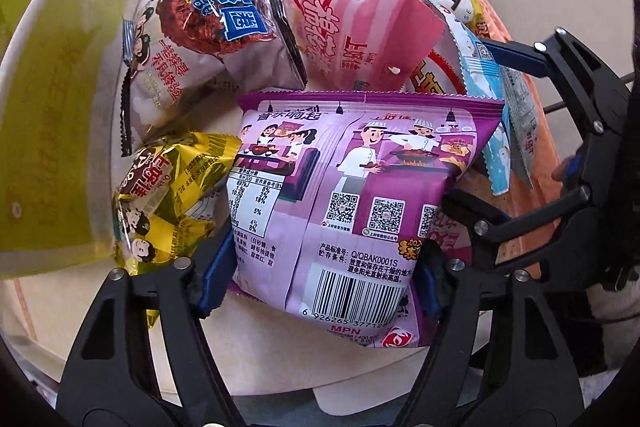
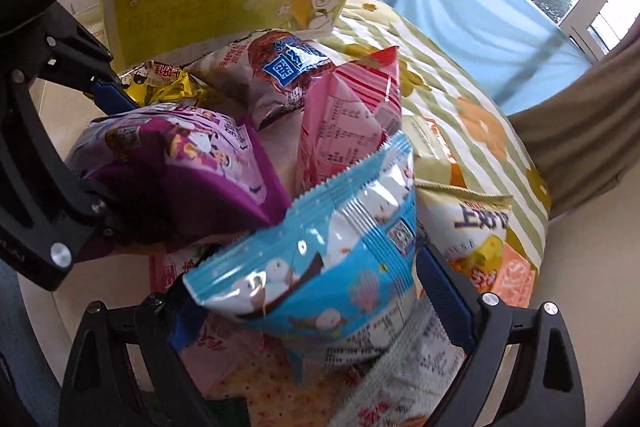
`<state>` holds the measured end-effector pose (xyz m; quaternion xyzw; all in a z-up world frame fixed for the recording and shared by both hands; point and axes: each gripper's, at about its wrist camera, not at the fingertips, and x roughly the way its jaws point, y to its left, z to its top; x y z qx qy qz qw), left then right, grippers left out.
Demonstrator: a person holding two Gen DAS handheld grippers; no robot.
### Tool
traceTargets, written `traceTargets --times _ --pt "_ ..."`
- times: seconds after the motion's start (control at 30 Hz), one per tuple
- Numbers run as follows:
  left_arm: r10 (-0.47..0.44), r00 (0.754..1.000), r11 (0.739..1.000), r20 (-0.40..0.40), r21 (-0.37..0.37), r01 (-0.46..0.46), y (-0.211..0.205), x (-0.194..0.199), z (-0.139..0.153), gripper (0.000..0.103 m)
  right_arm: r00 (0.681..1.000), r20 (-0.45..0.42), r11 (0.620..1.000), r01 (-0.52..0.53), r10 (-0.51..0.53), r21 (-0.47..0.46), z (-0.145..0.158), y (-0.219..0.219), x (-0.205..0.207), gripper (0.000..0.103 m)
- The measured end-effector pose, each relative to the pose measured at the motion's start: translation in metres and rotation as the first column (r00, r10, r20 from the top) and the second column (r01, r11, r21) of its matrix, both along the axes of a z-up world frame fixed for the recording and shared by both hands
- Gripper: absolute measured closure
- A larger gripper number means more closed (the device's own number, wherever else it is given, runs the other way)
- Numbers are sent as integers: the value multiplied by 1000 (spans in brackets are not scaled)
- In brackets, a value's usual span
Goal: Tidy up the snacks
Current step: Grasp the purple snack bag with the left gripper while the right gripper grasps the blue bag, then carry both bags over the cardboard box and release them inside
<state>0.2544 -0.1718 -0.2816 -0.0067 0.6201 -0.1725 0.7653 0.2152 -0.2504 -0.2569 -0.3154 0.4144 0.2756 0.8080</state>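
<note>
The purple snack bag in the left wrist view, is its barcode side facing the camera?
Yes, the purple snack bag shows its barcode, QR codes and nutrition table, sitting between the left hand-held gripper fingers.

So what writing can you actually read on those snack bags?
Purple bag in the left tongs:
"Q/QBAK0001S"
"6 926265 37712", last digit hidden
"MPN"
"697KJ 8%"
"上好佳" under the QR codes

Gold bag: "上好佳"

Cream bag: "上好"

Other print is too small, blurred or crumpled.

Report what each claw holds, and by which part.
Left claw grips the purple snack bag across its barcode end. Right claw grips the blue snack bag across its lower body.
</note>
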Motion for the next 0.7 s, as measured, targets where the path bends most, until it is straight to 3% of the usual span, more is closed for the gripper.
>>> traceTargets --times 0.13,0.5,0.7 --pt "-10 1000 1000 1 3 10 2 -1 3 37 1000 -13 1000 -4 4 4 -3 3 5 11" --pt "-6 1000 1000 11 -9 6 11 -6 12 38 997 -71 998 32 -29 52 2 -7 12 37" --pt "-12 999 1000 32 -21 13 12 -13 23 38 996 -67 992 72 -65 108 14 -11 2 41"
